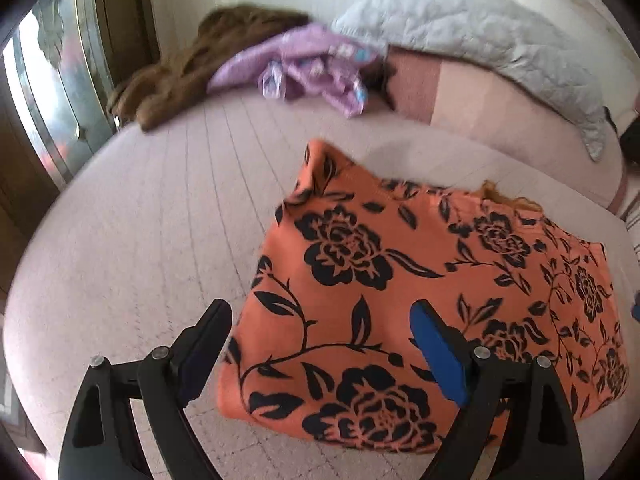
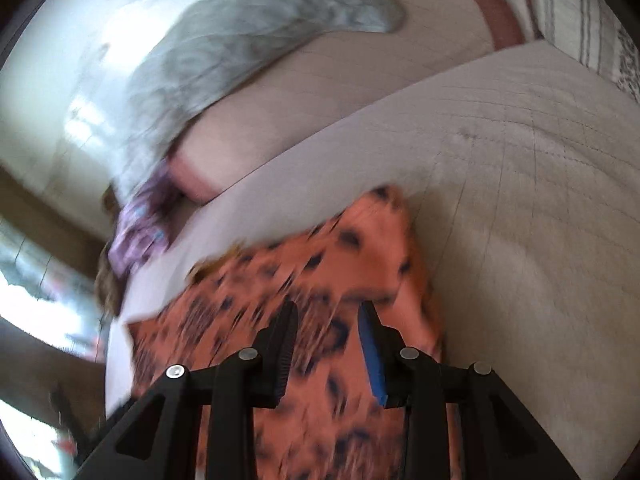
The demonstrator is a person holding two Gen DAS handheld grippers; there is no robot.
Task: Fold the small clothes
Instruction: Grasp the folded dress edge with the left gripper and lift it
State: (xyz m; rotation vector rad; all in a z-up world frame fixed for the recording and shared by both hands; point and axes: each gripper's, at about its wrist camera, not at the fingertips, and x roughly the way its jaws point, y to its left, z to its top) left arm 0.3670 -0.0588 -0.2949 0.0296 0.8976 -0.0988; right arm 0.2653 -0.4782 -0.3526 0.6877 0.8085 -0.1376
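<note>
Fabric [image 1: 420,288] lies flat on the bed [image 1: 140,220], ready for folding. Your left gripper [image 1: 320,320] and right gripper [image 2: 328,316] hang released, straddling its edge for a pinch.

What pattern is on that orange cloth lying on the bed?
The orange cloth has black roses and leafy vines; the left wrist view shows it best.

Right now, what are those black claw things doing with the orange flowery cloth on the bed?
A person is folding clothes, holding a gripper in each hand. The orange flowery cloth lies on the bed, already folded over into a neat shape. The left gripper is open above its near edge, holding nothing. The right gripper is open too, over the same cloth, though that view is blurry. Farther back, a purple garment and a brown one lie crumpled beside a grey blanket.
</note>
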